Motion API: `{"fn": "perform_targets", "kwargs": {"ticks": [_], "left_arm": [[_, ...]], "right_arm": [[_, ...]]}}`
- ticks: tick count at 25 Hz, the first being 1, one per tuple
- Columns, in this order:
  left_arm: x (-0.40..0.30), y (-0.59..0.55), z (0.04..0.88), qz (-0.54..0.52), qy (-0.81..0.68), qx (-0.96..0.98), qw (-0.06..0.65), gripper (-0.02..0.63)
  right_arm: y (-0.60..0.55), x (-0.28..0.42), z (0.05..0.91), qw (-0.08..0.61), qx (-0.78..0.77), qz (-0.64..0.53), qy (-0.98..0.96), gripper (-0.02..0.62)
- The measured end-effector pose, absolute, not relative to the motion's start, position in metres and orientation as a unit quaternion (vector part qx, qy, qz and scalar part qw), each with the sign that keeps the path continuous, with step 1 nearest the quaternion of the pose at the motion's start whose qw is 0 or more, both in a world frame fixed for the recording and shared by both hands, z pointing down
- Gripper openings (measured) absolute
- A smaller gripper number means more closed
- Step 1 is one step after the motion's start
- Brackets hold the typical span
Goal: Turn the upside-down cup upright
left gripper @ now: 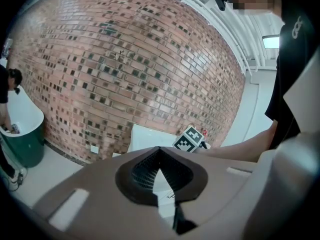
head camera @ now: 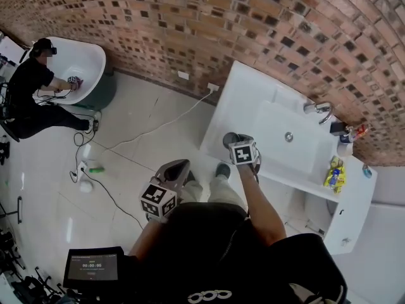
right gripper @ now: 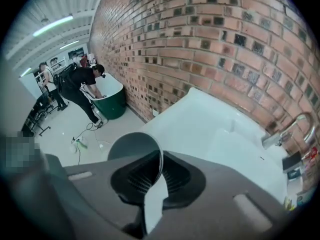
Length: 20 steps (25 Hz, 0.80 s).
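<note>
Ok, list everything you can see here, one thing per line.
cup: one, grey, its wall pinched in the right gripper, over the counter's near left corner
counter with sink: one, white, against the wall
tap: one, silver, behind the basin
packet: one, yellow, on the counter right of the basin
wall: one, red-brown brick, behind everything
bathtub: one, white inside, green outside, far left
second person: one, in black, bent over the bathtub
cable: one, white, across the floor
screen: one, black, lower left
left gripper: grey, shut, empty
right gripper: grey, shut on the cup
</note>
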<state>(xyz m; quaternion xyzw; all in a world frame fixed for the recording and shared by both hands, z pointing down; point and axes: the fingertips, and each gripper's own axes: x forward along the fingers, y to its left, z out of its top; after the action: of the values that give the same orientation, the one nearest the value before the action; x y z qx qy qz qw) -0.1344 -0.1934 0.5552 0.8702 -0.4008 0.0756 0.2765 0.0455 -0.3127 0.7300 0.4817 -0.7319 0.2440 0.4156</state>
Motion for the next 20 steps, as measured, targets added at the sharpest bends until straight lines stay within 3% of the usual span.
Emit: {"fn": "perform_targets", "kwargs": {"ticks": [7,17,20], "left_arm": [[-0.096,-0.213,0.558,0.089,-0.417,0.862,0.274,0.011],[-0.037,-0.237,0.550,0.101,-0.446,0.845,0.277,0.011],[-0.030,-0.241,0.553,0.105,-0.452,0.840,0.281,0.011]], "right_arm": [[-0.321,0.084,0.749,0.433,0.459,0.303,-0.714,0.005],[-0.363,0.101,0.772,0.467,0.405,0.299,-0.727,0.005],[-0.381,0.085,0.776,0.435,0.387,0.275,-0.765,0.005]]}}
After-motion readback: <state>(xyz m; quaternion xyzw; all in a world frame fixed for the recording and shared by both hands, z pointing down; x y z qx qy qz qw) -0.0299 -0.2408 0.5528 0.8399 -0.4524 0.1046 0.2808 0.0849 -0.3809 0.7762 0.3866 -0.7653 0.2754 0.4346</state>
